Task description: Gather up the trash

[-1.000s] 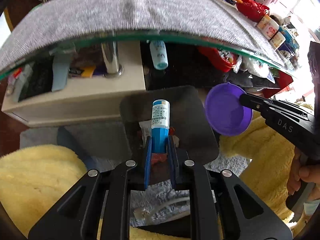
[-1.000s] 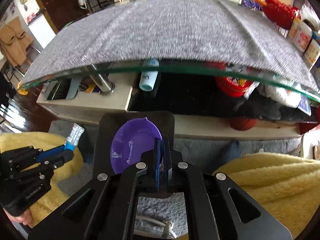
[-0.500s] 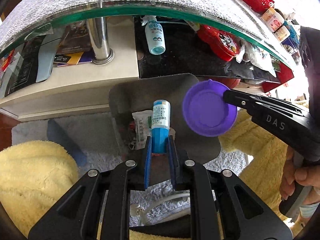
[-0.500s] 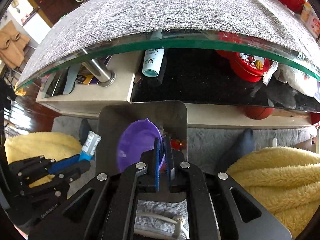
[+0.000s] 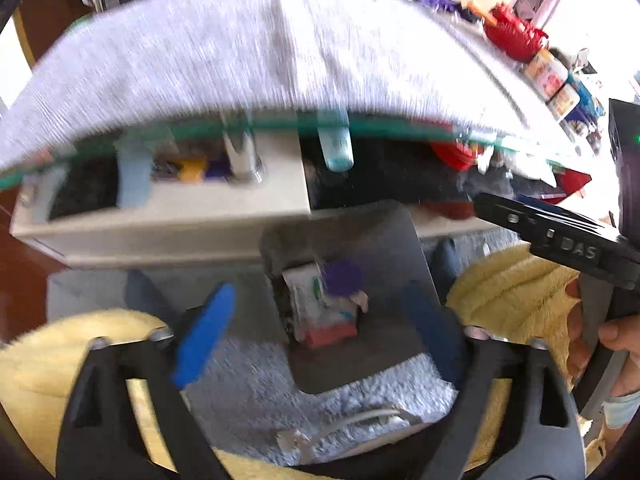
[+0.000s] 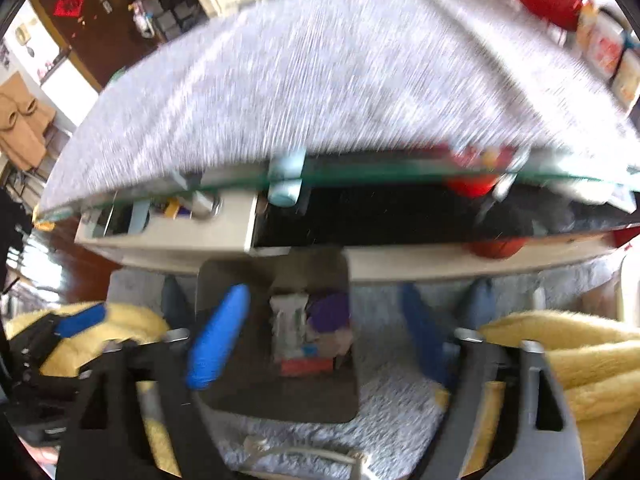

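Note:
A dark grey trash bin (image 5: 404, 240) stands on the rug below both grippers, also in the right wrist view (image 6: 224, 280). Inside lie a purple lid (image 5: 343, 277), a white wrapper (image 5: 306, 292) and a red-and-white pack (image 5: 332, 330); the lid (image 6: 330, 312) and wrapper (image 6: 289, 316) also show in the right wrist view. My left gripper (image 5: 316, 328) is open and empty above the bin. My right gripper (image 6: 320, 336) is open and empty above the bin; in the left wrist view its black fingers (image 5: 532, 220) reach in from the right.
A glass coffee table with a grey cloth (image 5: 280, 60) stretches across the back, with a shelf of clutter (image 5: 192, 172) under it. Yellow fluffy cushions (image 5: 516, 280) lie on both sides of the bin. A white cable (image 5: 360, 420) lies on the grey rug.
Both grippers have opened. The blue-and-white tube left my left gripper and the purple lid left my right gripper; the lid now lies in the bin. Both views have pulled up and back.

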The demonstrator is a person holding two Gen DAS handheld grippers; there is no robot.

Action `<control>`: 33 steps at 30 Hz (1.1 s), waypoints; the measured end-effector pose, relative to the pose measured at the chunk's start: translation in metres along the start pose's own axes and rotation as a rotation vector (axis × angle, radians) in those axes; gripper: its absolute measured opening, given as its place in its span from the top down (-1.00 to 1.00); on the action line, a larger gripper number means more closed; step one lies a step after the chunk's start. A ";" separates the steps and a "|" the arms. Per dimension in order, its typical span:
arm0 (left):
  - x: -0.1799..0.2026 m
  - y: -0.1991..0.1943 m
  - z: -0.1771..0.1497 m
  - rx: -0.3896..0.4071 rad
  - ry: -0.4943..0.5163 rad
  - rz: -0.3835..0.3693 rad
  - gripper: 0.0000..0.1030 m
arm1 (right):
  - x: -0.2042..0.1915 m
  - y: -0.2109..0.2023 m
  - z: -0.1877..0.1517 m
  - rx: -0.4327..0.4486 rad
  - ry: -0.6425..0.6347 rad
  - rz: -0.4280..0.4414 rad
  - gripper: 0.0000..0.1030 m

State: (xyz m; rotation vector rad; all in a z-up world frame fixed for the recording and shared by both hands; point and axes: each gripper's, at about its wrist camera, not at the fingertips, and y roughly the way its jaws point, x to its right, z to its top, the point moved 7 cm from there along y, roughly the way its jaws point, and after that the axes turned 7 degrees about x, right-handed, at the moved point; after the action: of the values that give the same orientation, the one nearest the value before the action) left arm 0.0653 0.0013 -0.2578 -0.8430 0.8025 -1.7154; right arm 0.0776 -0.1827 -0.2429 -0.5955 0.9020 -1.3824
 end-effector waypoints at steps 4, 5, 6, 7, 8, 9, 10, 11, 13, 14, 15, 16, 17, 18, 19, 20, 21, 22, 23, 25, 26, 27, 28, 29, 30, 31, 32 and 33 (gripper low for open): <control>0.003 -0.038 0.028 0.101 0.029 0.018 -0.84 | 0.012 -0.027 0.023 0.070 0.039 -0.016 -0.93; 0.004 -0.046 0.034 0.122 0.034 0.025 -0.84 | 0.013 -0.036 0.029 0.099 0.043 -0.016 -0.93; 0.004 -0.053 0.039 0.143 0.037 0.032 -0.84 | 0.014 -0.043 0.034 0.120 0.040 -0.017 -0.93; 0.005 -0.064 0.046 0.173 0.040 0.039 -0.84 | 0.014 -0.053 0.040 0.153 0.032 -0.021 -0.93; 0.006 -0.071 0.051 0.197 0.041 0.043 -0.84 | 0.013 -0.059 0.044 0.175 0.026 -0.021 -0.93; 0.007 -0.080 0.057 0.227 0.046 0.046 -0.84 | 0.012 -0.070 0.050 0.206 0.014 -0.024 -0.93; 0.009 -0.087 0.061 0.250 0.049 0.048 -0.84 | 0.011 -0.078 0.054 0.231 0.004 -0.032 -0.93; 0.011 -0.097 0.067 0.283 0.052 0.050 -0.84 | 0.010 -0.087 0.059 0.258 -0.004 -0.041 -0.93; 0.015 -0.113 0.078 0.336 0.052 0.050 -0.84 | 0.009 -0.102 0.067 0.296 -0.009 -0.051 -0.94; 0.017 -0.123 0.086 0.370 0.053 0.055 -0.84 | 0.009 -0.111 0.071 0.320 -0.008 -0.056 -0.94; 0.019 -0.128 0.090 0.388 0.054 0.059 -0.84 | 0.009 -0.118 0.075 0.340 -0.010 -0.060 -0.94; 0.020 -0.134 0.094 0.409 0.056 0.067 -0.84 | 0.007 -0.125 0.079 0.357 -0.014 -0.062 -0.94; 0.021 -0.139 0.099 0.432 0.062 0.082 -0.84 | 0.006 -0.131 0.081 0.373 -0.018 -0.064 -0.94; 0.022 -0.141 0.102 0.441 0.066 0.098 -0.84 | 0.005 -0.139 0.085 0.398 -0.025 -0.067 -0.94; 0.023 -0.143 0.105 0.450 0.074 0.117 -0.84 | 0.003 -0.147 0.088 0.423 -0.034 -0.074 -0.94; 0.023 -0.143 0.107 0.454 0.080 0.122 -0.84 | 0.002 -0.152 0.090 0.438 -0.040 -0.080 -0.94; 0.024 -0.143 0.110 0.459 0.091 0.129 -0.84 | 0.002 -0.160 0.093 0.459 -0.047 -0.092 -0.94; 0.025 -0.145 0.112 0.466 0.101 0.140 -0.84 | 0.002 -0.167 0.095 0.477 -0.051 -0.103 -0.94; 0.024 -0.147 0.114 0.474 0.107 0.152 -0.84 | 0.001 -0.172 0.097 0.491 -0.054 -0.112 -0.94; 0.026 -0.153 0.117 0.497 0.111 0.170 -0.84 | 0.001 -0.181 0.098 0.515 -0.057 -0.121 -0.94; 0.028 -0.159 0.120 0.512 0.106 0.175 -0.84 | 0.001 -0.186 0.100 0.533 -0.063 -0.132 -0.94; 0.028 -0.164 0.122 0.523 0.102 0.178 -0.84 | 0.001 -0.190 0.100 0.545 -0.068 -0.144 -0.94; 0.029 -0.169 0.125 0.537 0.099 0.186 -0.84 | 0.001 -0.194 0.101 0.560 -0.075 -0.160 -0.94; 0.029 -0.174 0.125 0.547 0.099 0.192 -0.84 | 0.001 -0.197 0.102 0.570 -0.077 -0.168 -0.94; 0.031 -0.178 0.127 0.558 0.099 0.197 -0.84 | 0.002 -0.198 0.102 0.577 -0.077 -0.169 -0.94; 0.033 -0.183 0.128 0.571 0.102 0.200 -0.84 | 0.001 -0.200 0.103 0.582 -0.075 -0.168 -0.94; 0.036 -0.185 0.129 0.576 0.103 0.201 -0.84 | 0.000 -0.201 0.102 0.583 -0.073 -0.166 -0.94; 0.037 -0.188 0.129 0.583 0.103 0.200 -0.84 | -0.001 -0.201 0.102 0.582 -0.072 -0.162 -0.94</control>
State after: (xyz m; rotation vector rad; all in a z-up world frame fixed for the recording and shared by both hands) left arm 0.0726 -0.0006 -0.0268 -0.2695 0.3956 -1.6909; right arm 0.0475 -0.2228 -0.0229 -0.2697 0.3635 -1.6650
